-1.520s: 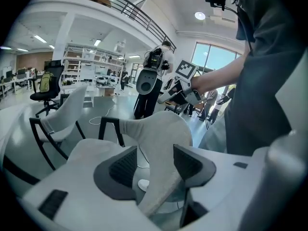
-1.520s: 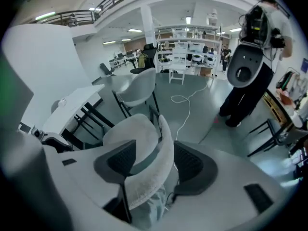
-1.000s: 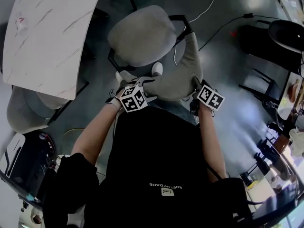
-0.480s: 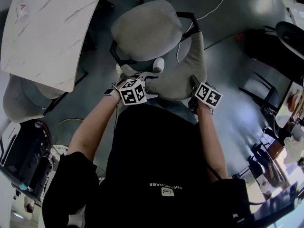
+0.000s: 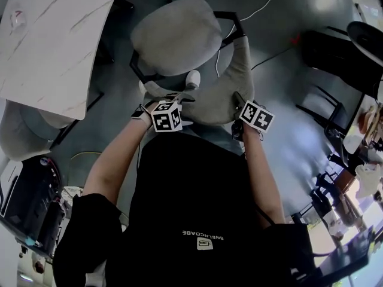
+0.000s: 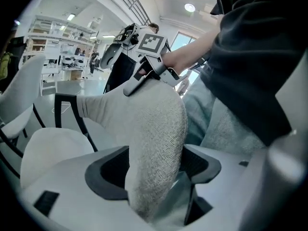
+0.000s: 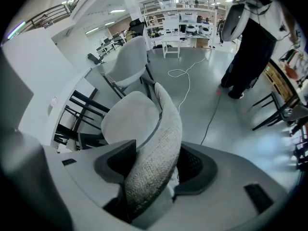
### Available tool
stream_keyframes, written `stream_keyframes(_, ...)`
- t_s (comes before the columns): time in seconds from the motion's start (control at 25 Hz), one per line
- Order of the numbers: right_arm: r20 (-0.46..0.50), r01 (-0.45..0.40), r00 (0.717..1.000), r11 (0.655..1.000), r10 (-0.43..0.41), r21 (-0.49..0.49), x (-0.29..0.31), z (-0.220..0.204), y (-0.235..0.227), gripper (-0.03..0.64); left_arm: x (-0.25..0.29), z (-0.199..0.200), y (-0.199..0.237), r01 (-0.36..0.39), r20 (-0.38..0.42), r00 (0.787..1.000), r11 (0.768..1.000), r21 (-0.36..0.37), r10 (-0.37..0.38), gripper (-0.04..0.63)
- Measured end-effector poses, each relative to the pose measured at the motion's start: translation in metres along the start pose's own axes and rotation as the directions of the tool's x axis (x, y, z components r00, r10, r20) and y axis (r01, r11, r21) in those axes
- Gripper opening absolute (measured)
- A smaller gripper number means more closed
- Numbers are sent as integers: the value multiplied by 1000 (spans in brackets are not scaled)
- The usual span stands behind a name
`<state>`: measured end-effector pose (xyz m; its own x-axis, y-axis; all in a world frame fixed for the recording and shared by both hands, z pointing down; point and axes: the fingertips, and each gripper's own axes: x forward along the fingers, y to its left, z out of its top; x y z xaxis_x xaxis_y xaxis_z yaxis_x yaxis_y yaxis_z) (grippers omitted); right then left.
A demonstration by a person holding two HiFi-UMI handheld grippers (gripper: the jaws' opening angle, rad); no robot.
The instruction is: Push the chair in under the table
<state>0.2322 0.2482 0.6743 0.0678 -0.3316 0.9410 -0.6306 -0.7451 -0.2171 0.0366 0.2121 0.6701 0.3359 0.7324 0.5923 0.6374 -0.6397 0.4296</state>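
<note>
The chair (image 5: 173, 34) has a grey padded seat and a curved grey backrest (image 5: 230, 79); it stands to the right of the white marbled table (image 5: 48, 40), with its seat outside the tabletop's edge. Both grippers sit astride the backrest's top edge, pointing down. In the left gripper view, my left gripper (image 6: 156, 162) stands wide around the backrest fabric (image 6: 154, 129), with a sliver of gap at the right pad. In the right gripper view, my right gripper (image 7: 156, 170) has the backrest (image 7: 156, 148) filling the space between its pads. In the head view they appear as left gripper (image 5: 170, 93) and right gripper (image 5: 240, 103).
A second grey chair (image 5: 27, 133) is tucked under the table's near end. A white cable (image 5: 263, 8) trails over the floor beyond the chair. Dark chairs (image 5: 335, 52) and other furniture stand at the right. A person (image 7: 252, 37) stands farther off on the right.
Both hands have sunk a little lower over the backrest. The chair and the table keep roughly the same places relative to each other.
</note>
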Motion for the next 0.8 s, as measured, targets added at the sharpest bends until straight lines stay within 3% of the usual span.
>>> stream_keyframes(0.16,0,-15,1000,1000,15,15,1,1,-2,235,14,-4,3,37,15,999,997,-74,-36,330)
stream_keyframes(0.32,-11,-2,1000,1000,2,-9,2,0,-2,235,34,-20,3,-44,-68,997,999,-2,43,327)
stream_keyframes(0.44,-18,29,999,998,-30,-54,2,0,-3,235,36,-21,9,-90,-62,994,996,-13,89,288)
stream_keyframes(0.8,-23,107,993,980,-112,-166,5,1,-3,230,34,-20,11,-90,-50,995,995,-31,88,262)
